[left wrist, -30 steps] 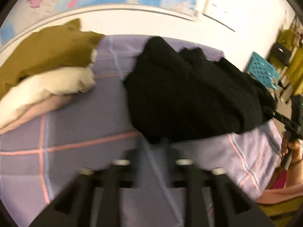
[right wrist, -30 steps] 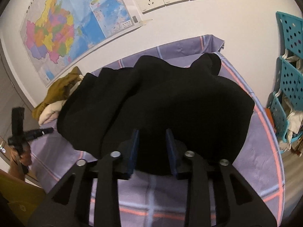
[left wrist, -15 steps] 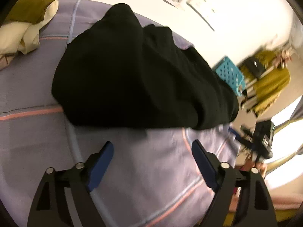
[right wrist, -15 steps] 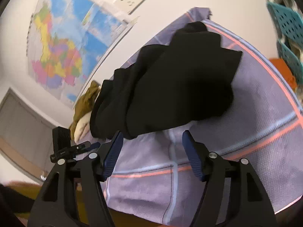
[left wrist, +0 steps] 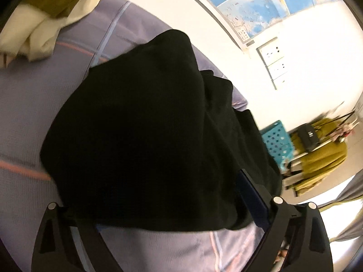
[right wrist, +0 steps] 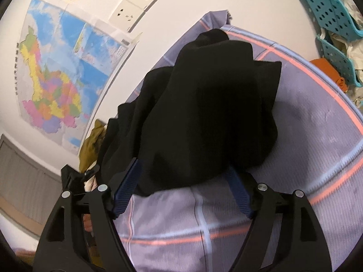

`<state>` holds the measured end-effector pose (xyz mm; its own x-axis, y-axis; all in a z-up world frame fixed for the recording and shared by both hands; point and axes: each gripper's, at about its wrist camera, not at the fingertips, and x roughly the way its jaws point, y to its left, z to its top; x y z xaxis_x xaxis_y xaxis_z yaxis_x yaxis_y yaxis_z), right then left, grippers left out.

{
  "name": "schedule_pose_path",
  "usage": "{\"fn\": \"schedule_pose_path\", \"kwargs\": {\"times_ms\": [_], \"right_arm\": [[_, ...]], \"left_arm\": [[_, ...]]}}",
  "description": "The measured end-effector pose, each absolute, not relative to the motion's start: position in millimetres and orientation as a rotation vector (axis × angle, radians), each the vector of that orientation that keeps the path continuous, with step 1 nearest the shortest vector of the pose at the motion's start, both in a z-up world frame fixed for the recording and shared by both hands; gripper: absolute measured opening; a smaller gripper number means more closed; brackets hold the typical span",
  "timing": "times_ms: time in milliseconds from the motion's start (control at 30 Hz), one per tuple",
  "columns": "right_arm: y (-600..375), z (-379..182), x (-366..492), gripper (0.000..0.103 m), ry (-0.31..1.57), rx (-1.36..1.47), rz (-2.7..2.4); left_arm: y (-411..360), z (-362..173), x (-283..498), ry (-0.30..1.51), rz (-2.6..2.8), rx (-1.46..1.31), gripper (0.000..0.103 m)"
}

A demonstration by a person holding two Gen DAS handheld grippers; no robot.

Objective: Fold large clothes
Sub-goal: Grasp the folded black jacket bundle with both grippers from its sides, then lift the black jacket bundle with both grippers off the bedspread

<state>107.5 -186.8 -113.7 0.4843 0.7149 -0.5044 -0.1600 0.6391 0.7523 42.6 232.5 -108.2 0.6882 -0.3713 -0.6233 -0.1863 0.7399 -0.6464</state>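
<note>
A large black garment point(left wrist: 145, 131) lies in a bunched heap on the purple plaid bed sheet point(left wrist: 29, 104). In the left wrist view its near edge drapes over the space between the fingers. My left gripper point(left wrist: 163, 204) is wide and its jaws are still opening, neither pad pressing the cloth; the left finger is partly hidden under the fabric. From the right wrist, the same black garment point(right wrist: 204, 113) ends between the blue pads point(right wrist: 127, 190). My right gripper point(right wrist: 181, 188) is also opening, with the hem loose between its fingers and not pinched.
A pile of olive and cream clothes point(left wrist: 45, 18) sits at the far left of the bed. A wall map point(right wrist: 63, 79) and sockets point(right wrist: 136, 2) are behind it. Teal baskets point(right wrist: 331, 22) and an olive garment on a rack point(left wrist: 317, 158) stand past the bed's right edge point(right wrist: 335, 95).
Both grippers have opened wide from a narrow grip at the black garment's edge. Both have rolled and come down closer, so the hem now lies between their fingers.
</note>
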Motion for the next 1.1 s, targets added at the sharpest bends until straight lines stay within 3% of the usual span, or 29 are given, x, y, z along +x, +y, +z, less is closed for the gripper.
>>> {"fn": "schedule_pose_path", "kwargs": {"times_ms": [133, 633, 733, 800, 1033, 1100], "right_arm": [[-180.6, -112.5, 116.0, 0.083, 0.892, 0.718, 0.563], [-189.0, -114.0, 105.2, 0.083, 0.924, 0.76, 0.425], [-173.7, -113.6, 121.9, 0.086, 0.919, 0.733, 0.449], [-163.5, -112.0, 131.4, 0.094, 0.908, 0.713, 0.451], [-158.1, -102.5, 141.2, 0.09, 0.824, 0.745, 0.468], [-163.2, -108.2, 141.0, 0.09, 0.881, 0.753, 0.451]], "left_arm": [[221.5, -103.4, 51.3, 0.83, -0.073, -0.663, 0.091], [218.4, -100.7, 57.2, 0.868, -0.025, -0.559, 0.091], [217.4, -99.9, 59.0, 0.879, -0.017, -0.543, 0.092], [214.6, -100.0, 62.1, 0.886, -0.016, -0.538, 0.093], [237.7, -97.3, 61.3, 0.829, 0.042, -0.656, 0.087], [237.5, -98.3, 64.2, 0.849, 0.026, -0.625, 0.089]]}}
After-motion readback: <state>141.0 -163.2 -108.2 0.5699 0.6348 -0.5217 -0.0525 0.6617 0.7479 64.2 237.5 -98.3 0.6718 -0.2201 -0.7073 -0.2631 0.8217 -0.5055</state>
